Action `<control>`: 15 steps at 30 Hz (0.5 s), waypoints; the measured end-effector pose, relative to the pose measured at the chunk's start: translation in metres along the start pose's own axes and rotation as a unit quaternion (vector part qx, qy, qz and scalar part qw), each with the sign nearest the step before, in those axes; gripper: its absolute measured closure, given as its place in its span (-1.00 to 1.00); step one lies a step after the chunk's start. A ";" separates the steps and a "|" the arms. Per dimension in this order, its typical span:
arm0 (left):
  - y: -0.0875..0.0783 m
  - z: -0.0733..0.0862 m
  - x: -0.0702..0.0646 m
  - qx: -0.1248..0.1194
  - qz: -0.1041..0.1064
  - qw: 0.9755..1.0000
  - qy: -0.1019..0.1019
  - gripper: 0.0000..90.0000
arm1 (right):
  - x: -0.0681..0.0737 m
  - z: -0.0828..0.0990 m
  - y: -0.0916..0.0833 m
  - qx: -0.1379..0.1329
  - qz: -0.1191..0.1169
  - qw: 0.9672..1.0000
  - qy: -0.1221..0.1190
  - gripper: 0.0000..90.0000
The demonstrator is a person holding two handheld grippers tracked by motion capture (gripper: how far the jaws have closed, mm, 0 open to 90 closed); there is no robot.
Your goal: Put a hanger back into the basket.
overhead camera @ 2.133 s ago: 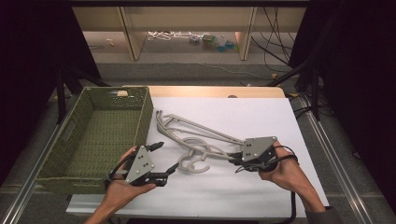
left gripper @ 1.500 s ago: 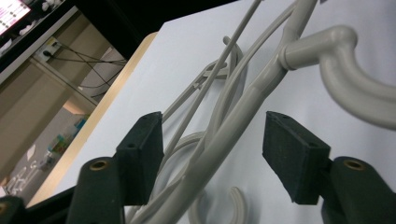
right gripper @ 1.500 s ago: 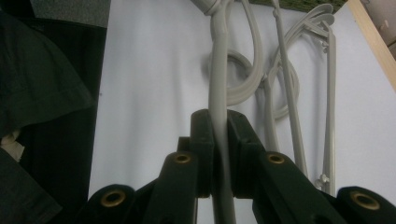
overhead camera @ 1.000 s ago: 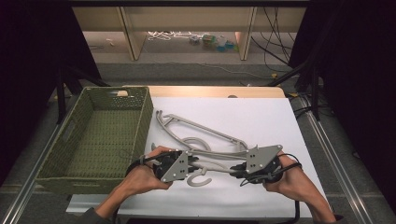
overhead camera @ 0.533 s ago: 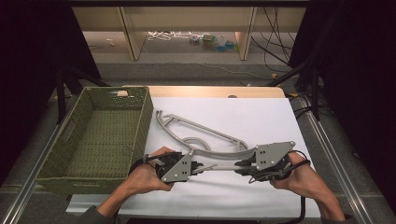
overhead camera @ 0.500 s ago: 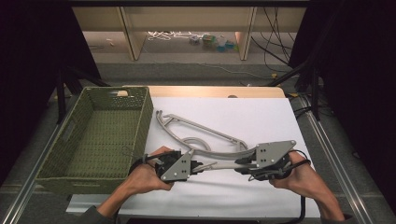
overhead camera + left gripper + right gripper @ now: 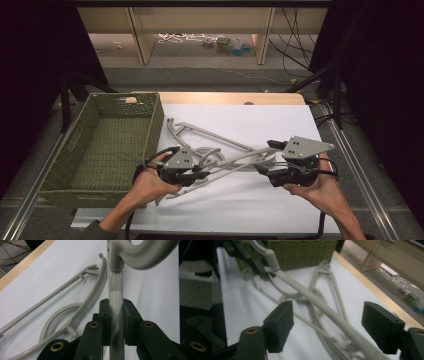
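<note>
Now the grey plastic hanger (image 7: 235,161), smooth and round in section, stretches across the lower middle of the high view, lifted off the white sheet (image 7: 280,120) that covers the bench. Its hook end sits between the black pads of the left hand-held gripper (image 7: 197,175), which are clamped tight on the shaft just below the curved hook. Toward its other end, the right hand-held gripper (image 7: 262,162) has just been opening its jaws; they stand wide, the hanger's arm passing between the blocky pads without touching them. More grey hangers (image 7: 200,135) lie tangled flat on the sheet just behind. A green woven basket (image 7: 90,175), rectangular, sits at the left of the frame.
</note>
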State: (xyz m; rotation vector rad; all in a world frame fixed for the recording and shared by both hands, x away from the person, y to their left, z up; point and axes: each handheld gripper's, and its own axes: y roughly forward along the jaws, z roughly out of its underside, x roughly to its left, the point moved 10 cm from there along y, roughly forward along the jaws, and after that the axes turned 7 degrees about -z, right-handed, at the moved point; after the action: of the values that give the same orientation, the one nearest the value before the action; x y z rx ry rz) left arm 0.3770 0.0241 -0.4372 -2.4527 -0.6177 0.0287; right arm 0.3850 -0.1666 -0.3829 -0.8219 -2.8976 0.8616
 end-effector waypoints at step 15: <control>-0.042 -0.012 0.030 -0.042 0.022 0.986 -0.160 0.77 | 0.011 0.025 -0.008 -0.077 0.071 0.992 0.073 -0.57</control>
State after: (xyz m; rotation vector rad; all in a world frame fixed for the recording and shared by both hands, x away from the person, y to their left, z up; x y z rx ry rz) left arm 0.3875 0.0600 -0.3999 -2.5648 -0.7129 0.4293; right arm 0.3679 -0.1799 -0.4019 -1.0661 -2.8305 0.5618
